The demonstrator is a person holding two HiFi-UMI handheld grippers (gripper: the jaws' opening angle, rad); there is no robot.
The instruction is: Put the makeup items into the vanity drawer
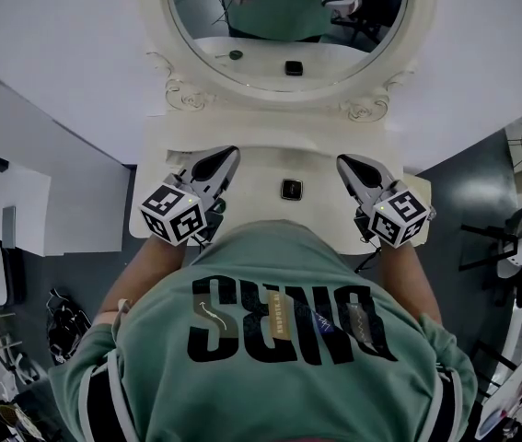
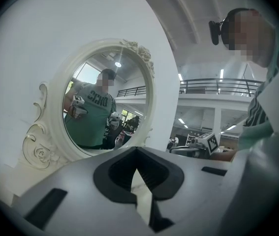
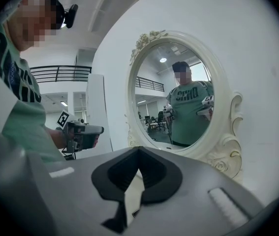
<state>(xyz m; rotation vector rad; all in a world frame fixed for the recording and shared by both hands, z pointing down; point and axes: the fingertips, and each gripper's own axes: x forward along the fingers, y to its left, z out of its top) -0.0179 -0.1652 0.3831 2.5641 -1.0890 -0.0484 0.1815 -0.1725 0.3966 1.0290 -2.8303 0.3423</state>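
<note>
Both tongs, the left gripper (image 1: 226,157) and the right gripper (image 1: 346,162), hang pressed together and empty, flanking the small dark makeup item (image 1: 291,189) on the vanity top (image 1: 270,150), probably readying a pickup; no drawer shows.

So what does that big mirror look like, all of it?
The mirror is oval, with a thick cream-white frame that looks carved: flowers on top, curly scrolls and roses at the bottom. It stands upright at the back of the white vanity top, against a white wall. Its glass reflects the person in green.
</note>
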